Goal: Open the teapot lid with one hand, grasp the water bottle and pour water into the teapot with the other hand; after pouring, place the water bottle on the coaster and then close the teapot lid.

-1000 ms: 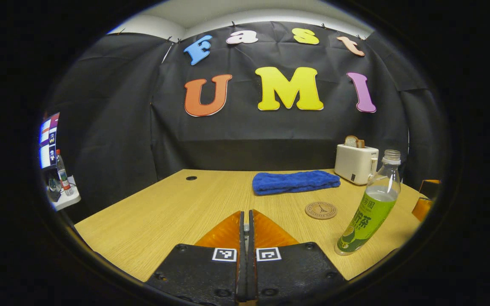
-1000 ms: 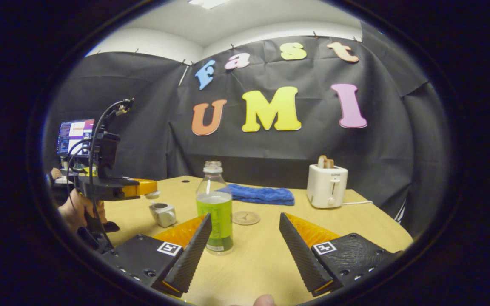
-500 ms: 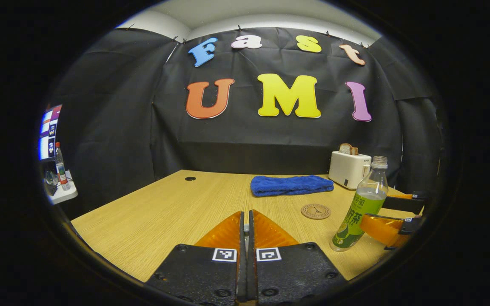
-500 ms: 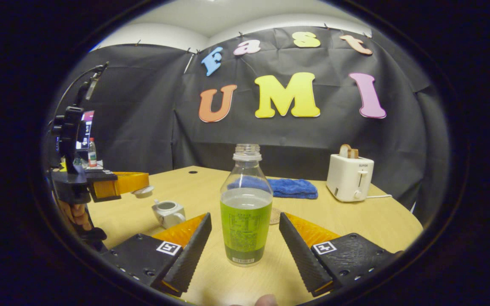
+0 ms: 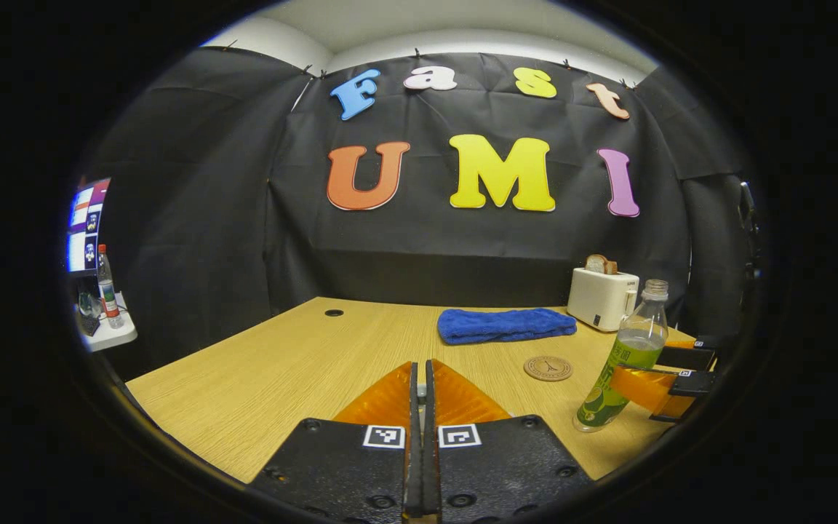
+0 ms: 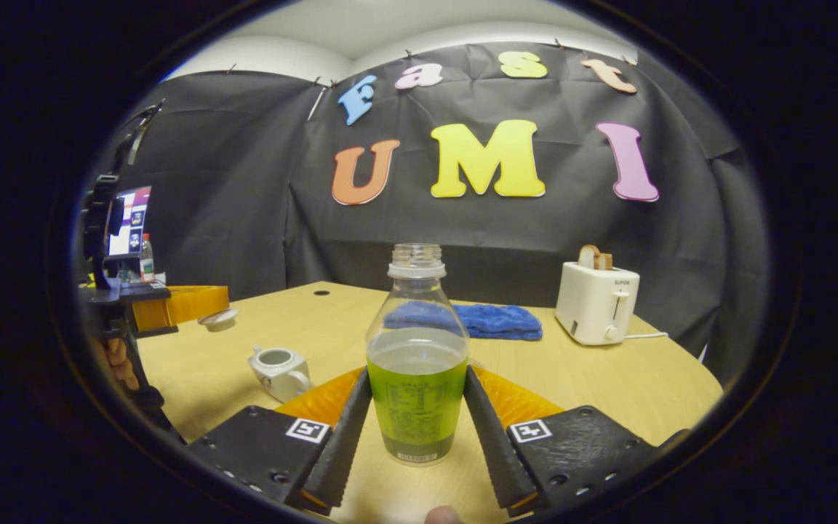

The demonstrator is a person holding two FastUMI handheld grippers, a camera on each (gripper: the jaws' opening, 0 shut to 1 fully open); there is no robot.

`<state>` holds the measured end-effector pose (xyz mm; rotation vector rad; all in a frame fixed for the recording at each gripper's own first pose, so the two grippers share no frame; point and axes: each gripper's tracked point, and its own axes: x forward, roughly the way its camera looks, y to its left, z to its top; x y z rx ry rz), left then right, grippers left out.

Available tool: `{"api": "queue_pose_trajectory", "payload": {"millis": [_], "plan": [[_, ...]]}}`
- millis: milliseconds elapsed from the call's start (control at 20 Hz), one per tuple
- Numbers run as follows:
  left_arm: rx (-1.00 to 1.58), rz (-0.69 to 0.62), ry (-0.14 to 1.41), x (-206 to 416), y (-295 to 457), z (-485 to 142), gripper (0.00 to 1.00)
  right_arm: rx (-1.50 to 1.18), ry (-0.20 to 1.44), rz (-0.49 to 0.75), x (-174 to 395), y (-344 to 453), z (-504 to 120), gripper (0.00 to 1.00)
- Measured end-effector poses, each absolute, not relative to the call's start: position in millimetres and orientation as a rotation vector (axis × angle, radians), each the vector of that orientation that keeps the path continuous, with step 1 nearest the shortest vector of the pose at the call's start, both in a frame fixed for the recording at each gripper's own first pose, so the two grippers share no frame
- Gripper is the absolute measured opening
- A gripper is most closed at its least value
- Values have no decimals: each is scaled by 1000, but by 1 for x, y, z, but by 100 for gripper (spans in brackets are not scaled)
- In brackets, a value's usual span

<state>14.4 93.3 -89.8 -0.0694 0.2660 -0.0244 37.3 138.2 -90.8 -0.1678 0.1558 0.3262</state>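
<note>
In the right gripper view, the right gripper (image 6: 417, 429) has its two fingers closed in against the sides of the water bottle (image 6: 417, 364), one on each flank of the green label, so it is grasping the bottle. The bottle stands upright on the wooden table (image 6: 608, 378), uncapped, with liquid up to about the top of the label. In the left gripper view the same bottle (image 5: 621, 360) shows at the far right, with the right gripper (image 5: 663, 382) around its lower half.

The left gripper (image 5: 423, 407) in its own view has its fingers pressed together with only a thin slit between them, and what they hold cannot be seen there. In the right gripper view, the left gripper (image 6: 197, 306) hovers at the left above the table, clenched on the teapot lid (image 6: 217, 319), which sticks out from its tips; a hand (image 6: 119, 360) grips it from below.

The white teapot (image 6: 278, 370) sits open on the table, left of the bottle and below the raised lid. The round coaster (image 5: 548, 367) lies on the table just left of the bottle in the left gripper view. Farther back lie a folded blue towel (image 6: 495, 320) and, to its right, a white toaster (image 6: 596, 302) with bread in it. A monitor (image 6: 130, 229) glows at the far left.
</note>
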Motion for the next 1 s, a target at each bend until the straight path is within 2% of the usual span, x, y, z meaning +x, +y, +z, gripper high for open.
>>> {"api": "queue_pose_trajectory", "payload": {"millis": [300, 600, 1000], "plan": [[-77, -31, 275, 17, 111, -98, 3, -557, 127, 373, 47, 154, -63, 72], [-61, -18, 272, 15, 140, -103, 3, -929, 179, 433, 77, 174, -79, 73], [-43, -26, 249, 15, 153, -101, 3, -1346, 67, 375, 115, 191, -74, 72]]}}
